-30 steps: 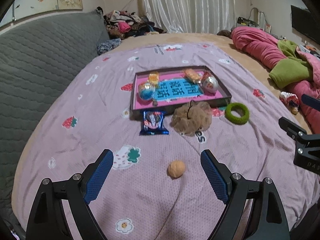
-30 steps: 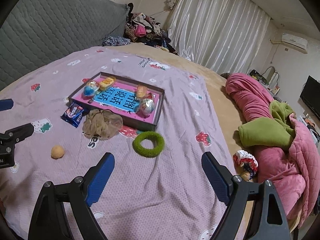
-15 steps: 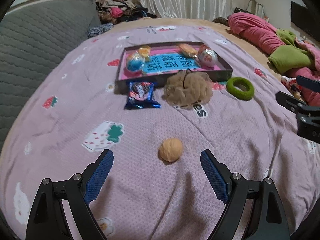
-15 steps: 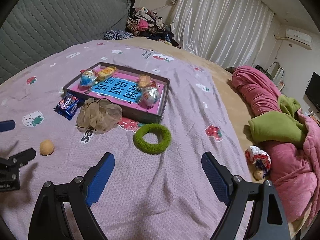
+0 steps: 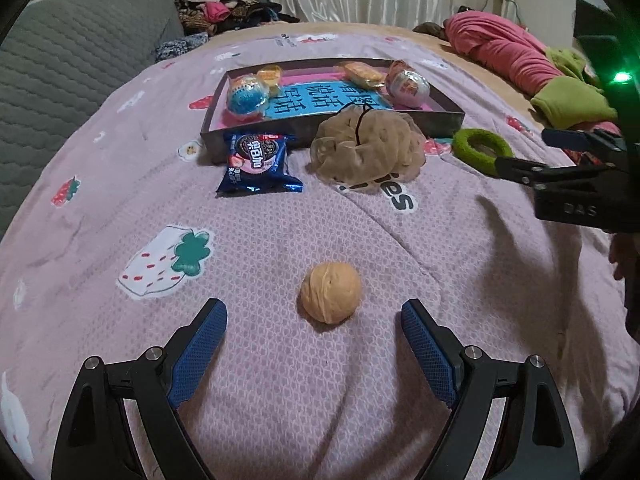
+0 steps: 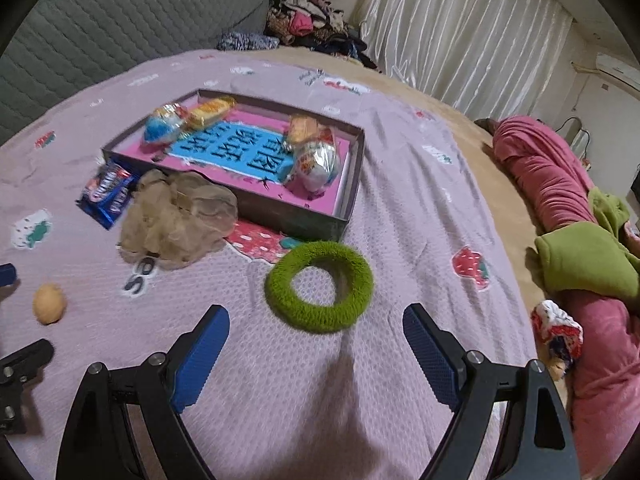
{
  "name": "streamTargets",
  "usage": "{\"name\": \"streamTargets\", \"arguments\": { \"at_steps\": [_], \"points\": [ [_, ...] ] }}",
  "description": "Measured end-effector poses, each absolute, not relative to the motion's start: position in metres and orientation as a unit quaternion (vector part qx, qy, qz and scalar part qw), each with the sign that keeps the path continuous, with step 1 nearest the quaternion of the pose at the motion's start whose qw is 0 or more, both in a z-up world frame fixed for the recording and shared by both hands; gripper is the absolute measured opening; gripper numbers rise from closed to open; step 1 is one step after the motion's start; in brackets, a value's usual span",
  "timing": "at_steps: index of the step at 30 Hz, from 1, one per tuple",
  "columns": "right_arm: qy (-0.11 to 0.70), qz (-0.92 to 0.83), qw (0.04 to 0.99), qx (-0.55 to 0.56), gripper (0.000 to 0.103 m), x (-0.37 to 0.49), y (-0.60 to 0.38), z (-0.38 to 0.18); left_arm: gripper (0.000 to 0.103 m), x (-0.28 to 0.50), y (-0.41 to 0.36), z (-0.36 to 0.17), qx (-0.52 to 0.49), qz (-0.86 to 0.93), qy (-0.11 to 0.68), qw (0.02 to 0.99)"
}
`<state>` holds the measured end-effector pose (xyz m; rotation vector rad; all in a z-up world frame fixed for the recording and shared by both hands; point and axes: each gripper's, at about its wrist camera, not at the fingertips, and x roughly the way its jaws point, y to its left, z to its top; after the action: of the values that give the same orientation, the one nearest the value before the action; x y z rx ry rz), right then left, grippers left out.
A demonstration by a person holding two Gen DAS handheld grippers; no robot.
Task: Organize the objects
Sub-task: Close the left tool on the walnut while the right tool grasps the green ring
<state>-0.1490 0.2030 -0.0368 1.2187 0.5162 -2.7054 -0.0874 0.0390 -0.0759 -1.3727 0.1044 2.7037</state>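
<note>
Left claw (image 5: 314, 328) gapes wide and empty over the bedspread (image 5: 280, 232), a tan ball (image 5: 330, 297) lying just ahead between its fingers, untouched. Right claw (image 6: 316, 334) stands equally wide and empty, a green ring (image 6: 319, 286) lying just beyond its tips. Farther off, a beige scrunchie (image 5: 368, 146) and a blue cookie packet (image 5: 258, 163) lie against the front wall of a box (image 5: 448, 118) holding wrapped snacks.

bedspread (image 5: 280, 240): matt knit cloth | snack packet (image 5: 258, 160): glossy foil | ring (image 6: 319, 286): fuzzy
</note>
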Motion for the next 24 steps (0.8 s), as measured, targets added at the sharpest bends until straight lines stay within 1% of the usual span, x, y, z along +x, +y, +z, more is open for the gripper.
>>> {"name": "streamTargets", "arguments": {
  "at_steps": [7, 12, 13, 14, 15, 16, 18, 20, 22, 23, 24],
  "points": [
    [0.149, -0.887, 0.073, 0.431, 0.087, -0.176, 0.208, -0.056, 0.089, -0.098, 0.035, -0.086, -0.458, 0.887, 0.018, 0.058],
    [0.131, -0.882, 0.075, 0.447, 0.078, -0.189, 0.21, -0.066, 0.087, -0.1, 0.034, -0.088, -0.457, 0.887, 0.013, 0.064],
    [0.13, -0.882, 0.077, 0.447, 0.075, -0.19, 0.21, -0.067, 0.083, -0.1, 0.034, -0.088, -0.457, 0.887, 0.011, 0.066],
    [0.128, -0.881, 0.078, 0.448, 0.074, -0.192, 0.209, -0.069, 0.077, -0.101, 0.033, -0.089, -0.457, 0.887, 0.007, 0.068],
    [0.124, -0.88, 0.08, 0.451, 0.07, -0.194, 0.208, -0.071, 0.073, -0.101, 0.033, -0.089, -0.457, 0.887, 0.004, 0.069],
    [0.12, -0.88, 0.082, 0.451, 0.066, -0.195, 0.208, -0.072, 0.072, -0.101, 0.032, -0.089, -0.456, 0.887, 0.004, 0.07],
    [0.114, -0.88, 0.084, 0.454, 0.061, -0.199, 0.207, -0.075, 0.067, -0.101, 0.032, -0.089, -0.455, 0.888, 0.003, 0.07],
    [0.112, -0.88, 0.087, 0.453, 0.052, -0.2, 0.205, -0.075, 0.047, -0.1, 0.033, -0.088, -0.453, 0.889, 0.002, 0.073],
    [0.113, -0.881, 0.092, 0.451, 0.039, -0.201, 0.203, -0.075, 0.038, -0.101, 0.034, -0.088, -0.454, 0.887, -0.003, 0.083],
    [0.112, -0.881, 0.094, 0.449, 0.037, -0.201, 0.203, -0.075, 0.033, -0.101, 0.034, -0.089, -0.454, 0.887, -0.002, 0.084],
    [0.111, -0.882, 0.097, 0.447, 0.032, -0.201, 0.202, -0.075, 0.033, -0.101, 0.035, -0.089, -0.453, 0.887, -0.002, 0.084]
  ]
}}
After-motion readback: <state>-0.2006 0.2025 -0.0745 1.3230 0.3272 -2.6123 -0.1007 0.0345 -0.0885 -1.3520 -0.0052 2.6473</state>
